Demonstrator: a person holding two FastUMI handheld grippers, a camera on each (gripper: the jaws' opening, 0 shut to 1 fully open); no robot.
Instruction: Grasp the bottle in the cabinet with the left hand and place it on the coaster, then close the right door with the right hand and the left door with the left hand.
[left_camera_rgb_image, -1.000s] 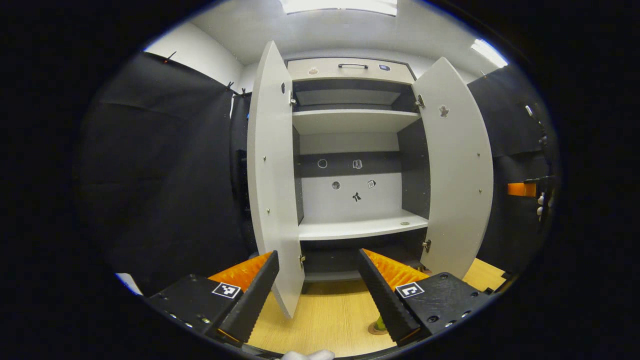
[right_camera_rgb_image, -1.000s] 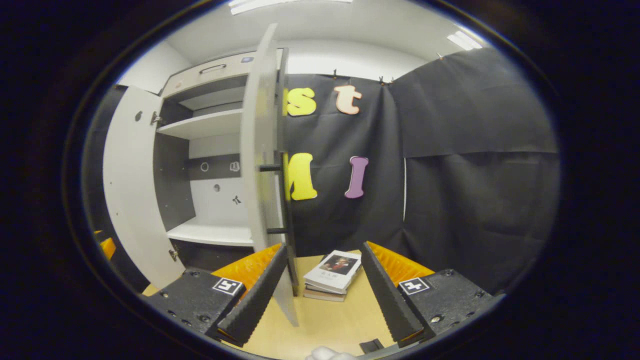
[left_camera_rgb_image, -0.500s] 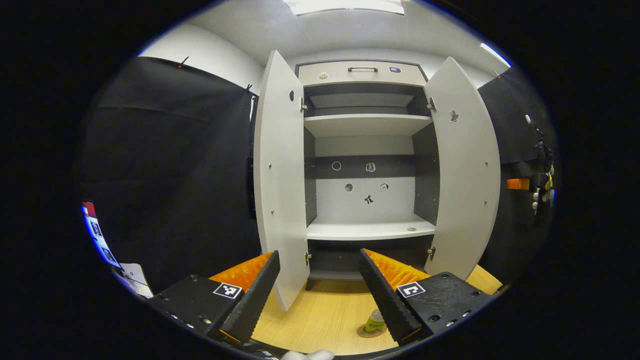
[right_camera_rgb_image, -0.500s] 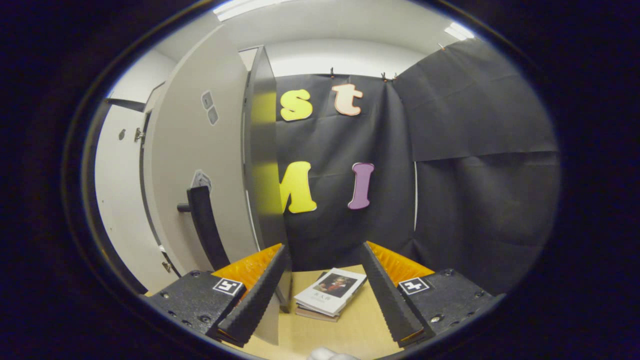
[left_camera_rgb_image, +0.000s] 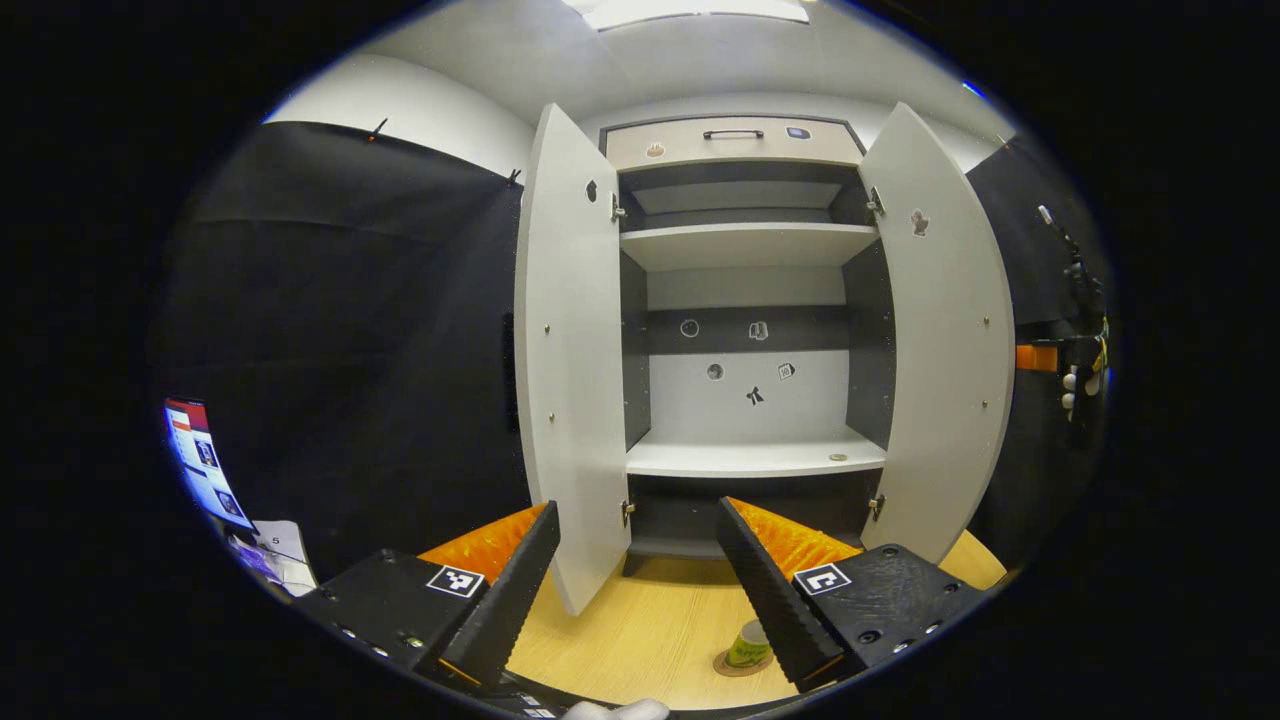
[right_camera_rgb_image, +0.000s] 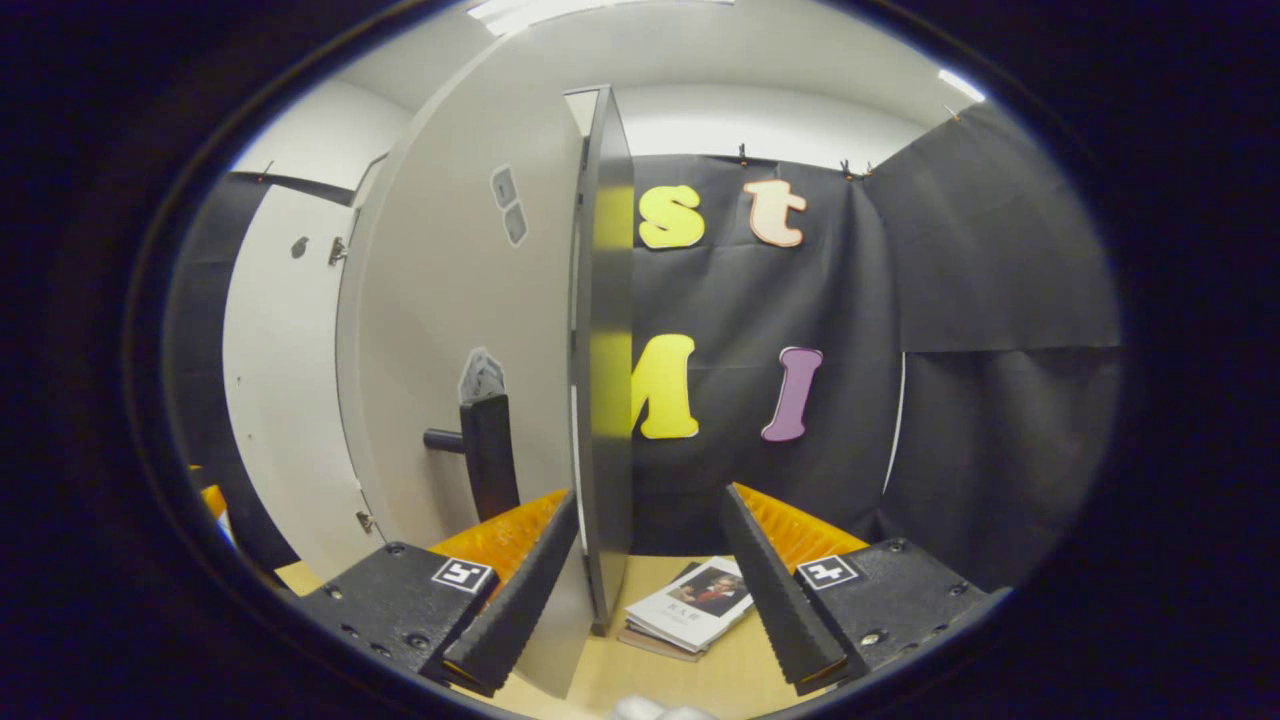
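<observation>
- Left gripper (left_camera_rgb_image: 632, 590) hangs back from the cabinet (left_camera_rgb_image: 750, 300), fingers spread wide with nothing between them, bare tabletop (left_camera_rgb_image: 640, 640) showing through the gap.
- The bottle (left_camera_rgb_image: 748, 643) stands on the coaster (left_camera_rgb_image: 738, 665) on the near table, just beside the inner edge of the left gripper's right-side finger, partly hidden by it.
- Both doors stand open in the left gripper view: left door (left_camera_rgb_image: 570, 350) swung out towards us, its lower edge near the gap between the fingers; right door (left_camera_rgb_image: 950, 340) angled out on the far right.
- Open room between the two doors, shelves bare but for a small disc on the lower one.
- Right gripper (right_camera_rgb_image: 640, 590) is spread too, the right door's edge (right_camera_rgb_image: 603, 380) running straight down between its fingers; whether either finger touches the door is hard to say.
- The door handle (right_camera_rgb_image: 487, 455) sits left of that edge.
- Books (right_camera_rgb_image: 690, 618) lie on the table beyond, low between the fingers.
</observation>
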